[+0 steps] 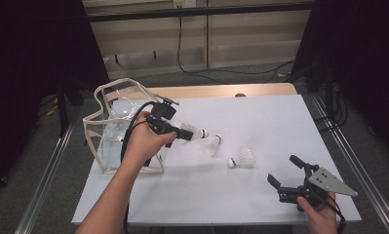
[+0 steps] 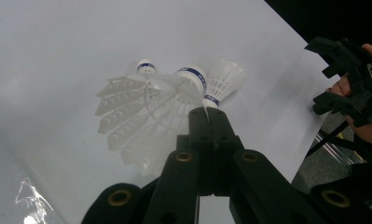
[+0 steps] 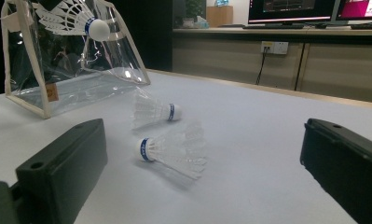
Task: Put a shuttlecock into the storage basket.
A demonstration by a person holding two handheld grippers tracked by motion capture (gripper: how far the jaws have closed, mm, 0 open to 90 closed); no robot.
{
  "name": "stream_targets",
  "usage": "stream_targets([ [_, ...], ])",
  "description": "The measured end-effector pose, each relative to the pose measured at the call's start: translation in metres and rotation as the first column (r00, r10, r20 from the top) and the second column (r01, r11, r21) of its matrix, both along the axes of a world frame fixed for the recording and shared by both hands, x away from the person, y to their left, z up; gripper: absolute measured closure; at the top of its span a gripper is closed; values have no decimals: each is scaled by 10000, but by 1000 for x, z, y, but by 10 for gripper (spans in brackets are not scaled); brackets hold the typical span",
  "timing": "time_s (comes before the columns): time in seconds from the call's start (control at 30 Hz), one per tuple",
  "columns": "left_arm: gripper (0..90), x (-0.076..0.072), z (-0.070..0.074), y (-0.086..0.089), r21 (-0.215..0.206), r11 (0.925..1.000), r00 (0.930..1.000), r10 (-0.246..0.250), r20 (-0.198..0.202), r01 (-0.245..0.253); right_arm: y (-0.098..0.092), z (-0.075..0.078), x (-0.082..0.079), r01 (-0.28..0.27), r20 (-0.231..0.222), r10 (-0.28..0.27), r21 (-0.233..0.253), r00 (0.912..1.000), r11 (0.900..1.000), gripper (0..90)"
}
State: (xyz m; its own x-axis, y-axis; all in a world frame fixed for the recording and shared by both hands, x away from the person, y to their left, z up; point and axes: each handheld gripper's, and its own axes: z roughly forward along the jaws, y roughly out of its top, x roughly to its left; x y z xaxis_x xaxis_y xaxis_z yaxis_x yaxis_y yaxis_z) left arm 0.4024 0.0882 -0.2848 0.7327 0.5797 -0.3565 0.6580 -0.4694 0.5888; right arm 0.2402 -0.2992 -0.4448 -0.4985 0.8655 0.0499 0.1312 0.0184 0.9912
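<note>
Gripping a shuttlecock [image 1: 192,131] by its feather skirt, the left gripper [image 1: 175,133] holds it raised above the white table [image 1: 260,122] just right of the clear bag [image 1: 115,127]; the long axis runs roughly level, cork end pointing right, away from the bag's open top. The bag lies to the gripper's left, so the likely next move turns on swinging that hand back over the opening. The right gripper [image 1: 285,171] rests near the table's front right corner, jaws spread wide and empty, with two loose shuttlecocks [image 1: 241,158] lying on the table between the hands.
</note>
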Motion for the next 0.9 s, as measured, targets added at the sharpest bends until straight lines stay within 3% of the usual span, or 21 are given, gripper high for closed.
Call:
stream_targets([
  [0.5,900,6,7,1,-129,9999,9999,12,-145,-14,0,0,0,-16,-9,16,17,10000,10000,6],
  [0.9,900,11,17,3,9,10000,9999,4,-157,-4,0,0,0,-49,-3,49,35,10000,10000,7],
])
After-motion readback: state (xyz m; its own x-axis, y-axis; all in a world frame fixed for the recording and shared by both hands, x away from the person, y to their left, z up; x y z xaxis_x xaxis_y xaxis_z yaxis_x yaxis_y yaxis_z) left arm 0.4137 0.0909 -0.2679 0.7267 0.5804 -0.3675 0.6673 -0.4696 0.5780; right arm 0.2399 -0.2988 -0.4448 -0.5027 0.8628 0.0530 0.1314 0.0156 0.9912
